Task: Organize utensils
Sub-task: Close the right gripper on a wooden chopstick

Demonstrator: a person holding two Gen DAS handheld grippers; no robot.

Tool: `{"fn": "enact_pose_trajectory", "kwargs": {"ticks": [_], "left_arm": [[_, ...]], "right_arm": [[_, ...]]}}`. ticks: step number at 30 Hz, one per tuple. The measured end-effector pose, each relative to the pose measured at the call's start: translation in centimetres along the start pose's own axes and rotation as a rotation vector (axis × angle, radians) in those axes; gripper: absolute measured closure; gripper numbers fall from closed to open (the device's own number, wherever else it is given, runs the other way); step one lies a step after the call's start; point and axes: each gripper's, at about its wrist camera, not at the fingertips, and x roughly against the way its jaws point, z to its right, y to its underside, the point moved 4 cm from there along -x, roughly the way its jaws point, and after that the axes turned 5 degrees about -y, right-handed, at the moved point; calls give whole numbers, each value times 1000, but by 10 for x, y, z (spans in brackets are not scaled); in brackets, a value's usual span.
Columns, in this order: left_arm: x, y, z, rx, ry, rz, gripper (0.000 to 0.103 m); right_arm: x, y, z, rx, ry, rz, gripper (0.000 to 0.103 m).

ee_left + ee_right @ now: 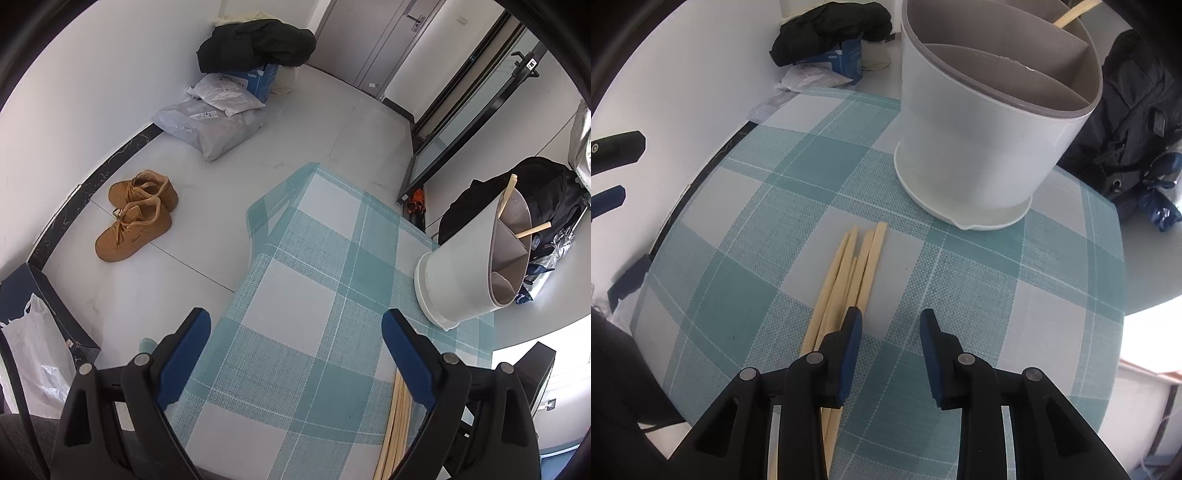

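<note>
Left wrist view: at the left stands the left gripper [295, 332], its blue pads wide apart over the checked tablecloth [314, 295] with nothing between them. Just under its right-hand pad a bundle of wooden chopsticks [397, 417] lies on the cloth, cut off by the frame's lower edge. Further right, near the table's corner, stands the white utensil holder [461, 266], with grey dividers inside and a chopstick or two already leaning in a far compartment.

Right wrist view: the chopsticks [846, 273] fan out at centre left, their ends pointing toward the holder [982, 140] but well short of it. The right gripper [891, 321] hangs above the cloth just beside them, jaws partly closed and empty; the sticks run under its left finger [851, 350], not between the pads.

The step in hand appears to be picking up the next chopstick. The next move probably calls for shifting the right gripper left over the bundle, closing on one stick, then lifting it to a compartment.

The sticks' near ends are hidden beneath the gripper, so their count is unclear. The holder's compartment floors are out of sight.
</note>
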Motion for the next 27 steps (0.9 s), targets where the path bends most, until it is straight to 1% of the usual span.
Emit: {"fn": "enact_pose_trajectory", "kwargs": {"ticks": [5, 6, 9, 10, 12, 13, 15, 19, 22, 24, 27], "left_arm": [[1, -1, 0, 2, 3, 2, 12], [1, -1, -2, 3, 3, 2, 12], [0, -1, -5, 12, -2, -3, 12], [-1, -2, -7, 18, -5, -7, 12], [-3, -2, -9, 25, -11, -14, 12], [-3, -2, -10, 30, -10, -18, 12], [-4, -2, -11, 35, -7, -20, 12], [-3, -1, -10, 36, -2, -28, 12], [-3, 0, -9, 29, -4, -34, 12], [-4, 1, -7, 22, -2, -37, 12], [-4, 2, -8, 16, -13, -37, 12]], "right_arm": [[-10, -9, -10, 33, 8, -20, 73], [-14, -10, -11, 37, 16, -31, 73], [-16, -17, -17, 58, 41, -26, 74], [-17, -19, -18, 62, 35, -27, 75], [-18, -19, -21, 69, 11, -35, 93], [-18, -17, -23, 78, 6, -39, 97], [-14, -10, -23, 99, -2, -41, 99], [-5, 10, -16, 121, -62, -41, 99], [0, 20, -11, 128, -83, -50, 99], [2, 20, -10, 131, -89, -52, 96], [-2, 10, -15, 139, -83, -49, 94]]}}
